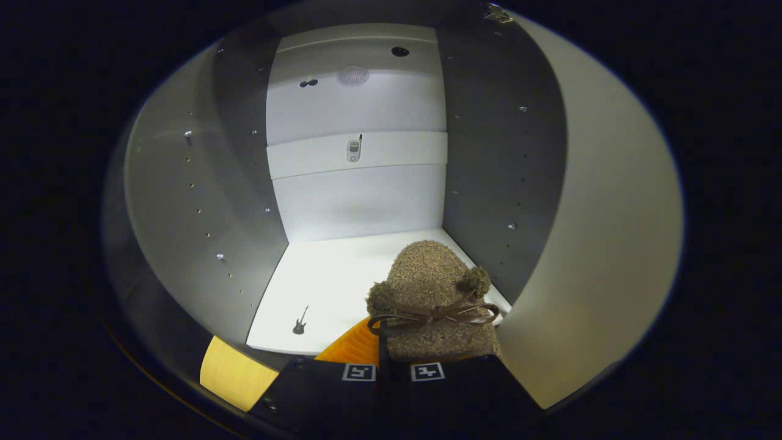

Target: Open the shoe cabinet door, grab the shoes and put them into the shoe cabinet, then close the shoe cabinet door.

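The gripper looks clenched on the fuzzy slipper, lower centre, inside the cabinet. Seems light and squishy, so holding the heel edge works.

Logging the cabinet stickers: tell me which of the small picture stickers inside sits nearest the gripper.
The guitar sticker on the cabinet floor, left of the shoe held at the gripper. The phone sticker sits farther off, on the back wall's shelf edge.

Heel of the slipper behind the fingers (grip itself out of sight).
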A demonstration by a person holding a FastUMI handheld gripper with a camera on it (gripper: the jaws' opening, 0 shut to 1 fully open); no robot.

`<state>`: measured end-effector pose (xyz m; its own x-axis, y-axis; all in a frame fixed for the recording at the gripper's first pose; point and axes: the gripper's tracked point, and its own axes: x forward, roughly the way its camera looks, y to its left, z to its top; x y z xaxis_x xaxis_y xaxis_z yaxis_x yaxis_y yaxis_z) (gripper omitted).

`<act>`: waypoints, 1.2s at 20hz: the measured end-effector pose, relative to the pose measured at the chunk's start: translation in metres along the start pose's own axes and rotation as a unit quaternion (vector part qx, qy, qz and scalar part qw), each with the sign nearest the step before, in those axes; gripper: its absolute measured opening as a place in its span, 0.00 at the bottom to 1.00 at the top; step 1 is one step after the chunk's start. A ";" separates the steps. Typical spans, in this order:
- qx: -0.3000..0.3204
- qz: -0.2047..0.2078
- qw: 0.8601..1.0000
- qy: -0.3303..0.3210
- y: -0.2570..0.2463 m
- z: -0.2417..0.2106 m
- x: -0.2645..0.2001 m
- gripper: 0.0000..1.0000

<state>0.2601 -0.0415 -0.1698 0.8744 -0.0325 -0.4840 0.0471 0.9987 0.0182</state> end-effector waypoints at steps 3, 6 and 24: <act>-0.005 0.001 1.000 -0.004 0.005 0.015 0.024 0.06; -0.007 0.001 1.000 0.002 0.010 0.024 0.050 0.06; -0.006 0.027 0.999 0.022 0.041 0.025 0.127 0.56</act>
<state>0.3849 -0.0056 -0.2085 0.8534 0.0237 -0.5207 -0.0065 0.9994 0.0349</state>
